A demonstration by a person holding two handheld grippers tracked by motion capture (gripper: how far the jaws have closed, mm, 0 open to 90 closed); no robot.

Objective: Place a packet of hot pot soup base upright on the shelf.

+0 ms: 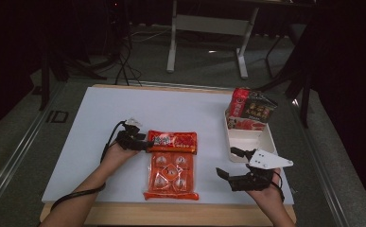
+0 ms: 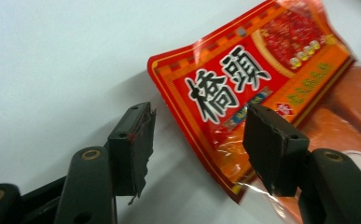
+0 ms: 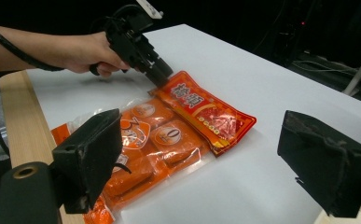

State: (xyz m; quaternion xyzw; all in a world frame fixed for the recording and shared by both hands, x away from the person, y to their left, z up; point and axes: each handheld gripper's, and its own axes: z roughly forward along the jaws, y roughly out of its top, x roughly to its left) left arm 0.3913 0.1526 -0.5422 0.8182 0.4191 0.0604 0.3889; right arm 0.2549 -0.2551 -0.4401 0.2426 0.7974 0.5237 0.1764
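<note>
Seasoning packet (image 1: 172, 163) mid-table, box (image 1: 249, 135) right, carton (image 1: 250, 110) seemingly in it

- Table (image 1: 124, 109): white top, wooden front edge.
- Orange-red food packet (image 1: 172, 164): lies flat, near front centre.
- White tray (image 1: 261, 140): rests at right edge.

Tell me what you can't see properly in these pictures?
- Red sauce packet: left gripper view, its right part is cut off by the edge.
- Orange multipack: high view, printing too small to read.
- White bin: high view, the carton hides its far end.
</note>
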